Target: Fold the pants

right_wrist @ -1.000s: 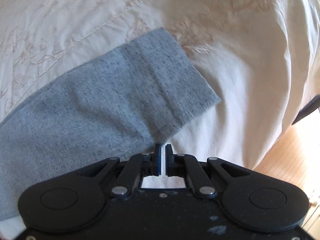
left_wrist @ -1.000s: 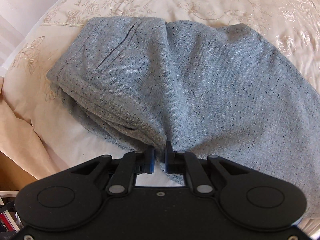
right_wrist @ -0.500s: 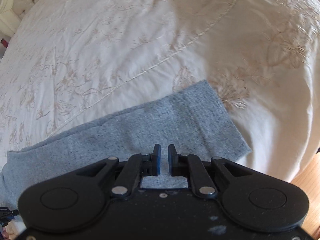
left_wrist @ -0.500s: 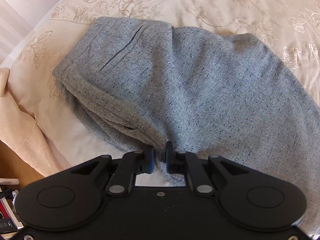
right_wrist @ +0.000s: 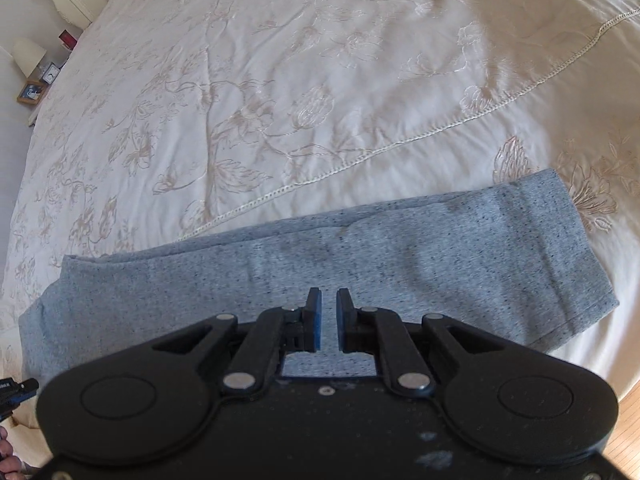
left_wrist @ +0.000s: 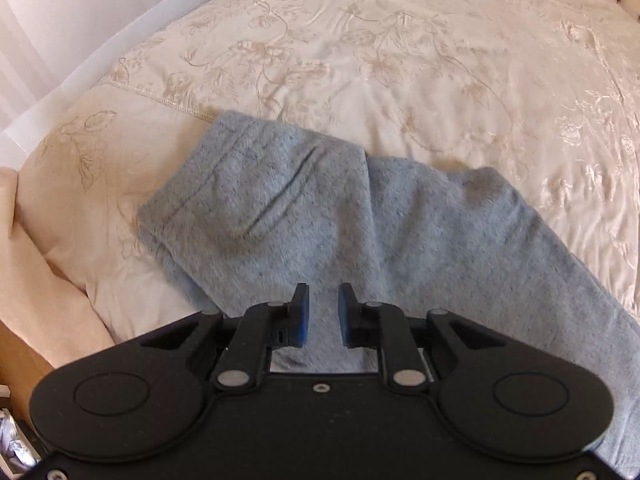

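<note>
Grey flecked pants [left_wrist: 280, 208] lie on the cream embroidered bedcover [left_wrist: 400, 60], folded lengthwise with one leg on the other. The waist end is at the left in the left wrist view. My left gripper [left_wrist: 323, 292] hovers above the near edge; its jaws are opening and nothing is between the blue pads. In the right wrist view the pants [right_wrist: 440, 256] run across the frame, with the leg hems [right_wrist: 580, 248] at the right. My right gripper [right_wrist: 329, 294] hangs over the middle of the legs. Its jaws stand a narrow gap apart and hold nothing.
The bedcover [right_wrist: 280, 80] stretches far beyond the pants. A lamp [right_wrist: 28, 58] and a framed picture [right_wrist: 31, 93] stand on a nightstand at far left. Wooden floor [right_wrist: 628, 432] shows past the bed's right edge. A white wall [left_wrist: 60, 20] borders the bed's left.
Both grippers have lifted off the pants' near edge and pulled back. The left jaws let go of the cloth and spread. The right jaws parted slightly and shifted left along the legs.
</note>
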The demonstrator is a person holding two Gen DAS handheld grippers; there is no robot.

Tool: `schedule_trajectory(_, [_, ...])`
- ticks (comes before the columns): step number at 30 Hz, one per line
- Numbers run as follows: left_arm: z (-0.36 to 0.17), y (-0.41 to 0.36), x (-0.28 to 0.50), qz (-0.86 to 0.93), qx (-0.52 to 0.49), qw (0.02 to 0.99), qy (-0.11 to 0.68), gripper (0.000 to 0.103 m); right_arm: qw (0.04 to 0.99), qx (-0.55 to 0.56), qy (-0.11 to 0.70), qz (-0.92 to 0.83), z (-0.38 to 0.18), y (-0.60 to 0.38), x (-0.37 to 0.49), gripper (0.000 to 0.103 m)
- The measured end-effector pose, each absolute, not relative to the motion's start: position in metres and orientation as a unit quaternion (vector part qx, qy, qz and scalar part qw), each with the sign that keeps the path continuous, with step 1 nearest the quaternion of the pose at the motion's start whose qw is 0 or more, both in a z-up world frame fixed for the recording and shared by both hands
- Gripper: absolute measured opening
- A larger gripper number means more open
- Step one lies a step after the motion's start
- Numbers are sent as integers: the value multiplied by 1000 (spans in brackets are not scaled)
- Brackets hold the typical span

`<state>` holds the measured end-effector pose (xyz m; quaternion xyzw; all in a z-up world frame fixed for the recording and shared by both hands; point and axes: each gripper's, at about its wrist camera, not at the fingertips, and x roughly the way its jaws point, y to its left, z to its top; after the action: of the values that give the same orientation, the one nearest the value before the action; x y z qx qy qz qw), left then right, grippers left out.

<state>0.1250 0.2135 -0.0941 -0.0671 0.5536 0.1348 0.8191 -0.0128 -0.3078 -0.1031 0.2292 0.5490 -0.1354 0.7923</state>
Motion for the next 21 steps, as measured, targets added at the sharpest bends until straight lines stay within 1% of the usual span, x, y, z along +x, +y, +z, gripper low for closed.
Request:
schedule_trajectory(2, [-112, 226, 134, 142, -60, 807, 571, 26, 790, 236, 548, -140, -105, -289, -8, 11])
schedule_trajectory(6, [-164, 239, 126, 131, 5, 756, 642, 26, 787, 237, 550, -148, -111, -256, -1, 11])
schedule_trajectory(8, [-170, 241, 121, 111, 23, 750, 652, 25, 783, 239, 554, -154, -114, -241, 2, 11])
schedule_trajectory(10, [-154, 234, 124, 87, 43, 755, 649, 22, 779, 245, 555, -158, -117, -226, 6, 11])
schedule_trajectory(13, [-113, 218, 141, 30, 46, 786, 616, 23, 778, 250, 552, -164, -118, -208, 11, 11])
schedule_trajectory(16, [-81, 191, 175, -31, 59, 811, 581, 25, 776, 261, 548, -172, -121, -192, 19, 11])
schedule_trajectory(17, [-77, 181, 190, -49, 66, 813, 577, 25, 776, 263, 546, -174, -121, -188, 21, 11])
schedule_trajectory(19, [-74, 160, 221, -81, 68, 811, 575, 32, 775, 266, 544, -179, -122, -181, 25, 11])
schedule_trajectory(21, [-77, 143, 253, -100, 61, 803, 584, 33, 774, 270, 542, -185, -123, -180, 28, 11])
